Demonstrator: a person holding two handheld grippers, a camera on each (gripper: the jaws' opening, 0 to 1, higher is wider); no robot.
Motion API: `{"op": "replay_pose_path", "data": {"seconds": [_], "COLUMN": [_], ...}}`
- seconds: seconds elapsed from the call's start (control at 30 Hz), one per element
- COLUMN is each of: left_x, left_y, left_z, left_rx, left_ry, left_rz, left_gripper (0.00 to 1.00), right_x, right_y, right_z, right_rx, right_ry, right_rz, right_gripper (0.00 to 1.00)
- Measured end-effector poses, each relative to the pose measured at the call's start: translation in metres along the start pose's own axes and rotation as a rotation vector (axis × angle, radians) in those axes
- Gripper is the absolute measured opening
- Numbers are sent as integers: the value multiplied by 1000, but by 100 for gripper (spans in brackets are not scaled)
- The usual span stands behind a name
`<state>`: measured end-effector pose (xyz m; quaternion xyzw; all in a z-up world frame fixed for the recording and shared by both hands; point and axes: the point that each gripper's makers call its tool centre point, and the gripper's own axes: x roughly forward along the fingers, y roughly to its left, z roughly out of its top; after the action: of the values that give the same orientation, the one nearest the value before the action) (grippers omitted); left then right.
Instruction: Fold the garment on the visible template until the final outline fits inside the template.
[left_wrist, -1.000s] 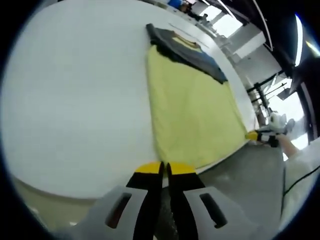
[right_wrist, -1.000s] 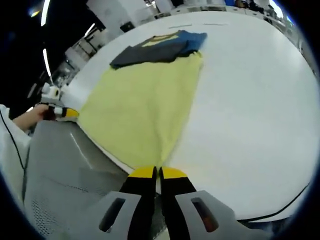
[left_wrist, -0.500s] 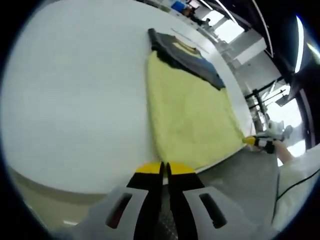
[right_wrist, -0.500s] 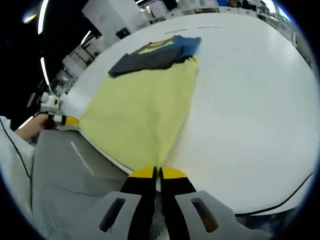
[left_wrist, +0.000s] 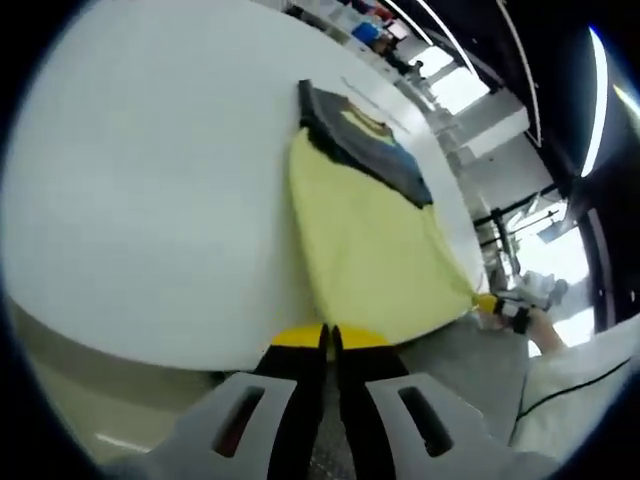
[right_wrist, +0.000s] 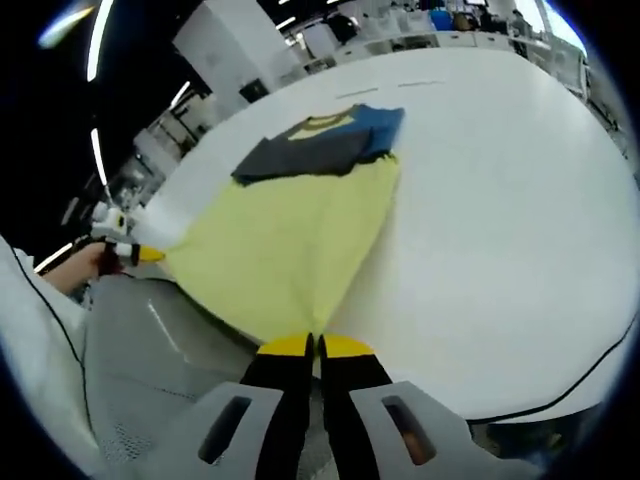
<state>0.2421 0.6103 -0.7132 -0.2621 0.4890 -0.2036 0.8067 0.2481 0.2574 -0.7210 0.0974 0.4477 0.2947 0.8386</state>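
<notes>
White table (left_wrist: 140, 200) in a lit workshop bay carried the yellow garment (left_wrist: 375, 250), dark collar end far, near hem off the table edge. Left gripper (left_wrist: 328, 338) and right gripper (right_wrist: 314, 346) each clamped on a hem corner. Risk: uneven lift w/ skewed hem, fold probably landing outside template

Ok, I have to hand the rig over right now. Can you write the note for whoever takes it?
Left gripper: shut on one near corner of the yellow garment.
Right gripper: shut on the other near corner.
The garment's near edge is stretched between them off the edge of the white table; its far end, with the dark grey and blue top part, lies on the table.
Done: both corners gripped.
Left: fold it until the outline fits the template; I can't make out a template.
</notes>
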Motion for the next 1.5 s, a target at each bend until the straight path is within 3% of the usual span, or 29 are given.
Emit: {"op": "replay_pose_path", "data": {"seconds": [0.3, 0.97, 1.5], "left_x": [-15, -44, -67], "left_y": [-16, -40, -59], "left_z": [-1, -17, -23], "left_rx": [10, 14, 27], "left_ry": [-24, -40, -69], "left_rz": [-24, -71, -110], "left_gripper": [0, 0, 0], "right_x": [-19, -41, -69], "right_y": [8, 26, 40], "right_z": [7, -10, -5], "right_rx": [20, 11, -13], "right_ry": [-64, -63, -117], "right_rz": [17, 40, 68], "right_gripper": [3, 3, 3]}}
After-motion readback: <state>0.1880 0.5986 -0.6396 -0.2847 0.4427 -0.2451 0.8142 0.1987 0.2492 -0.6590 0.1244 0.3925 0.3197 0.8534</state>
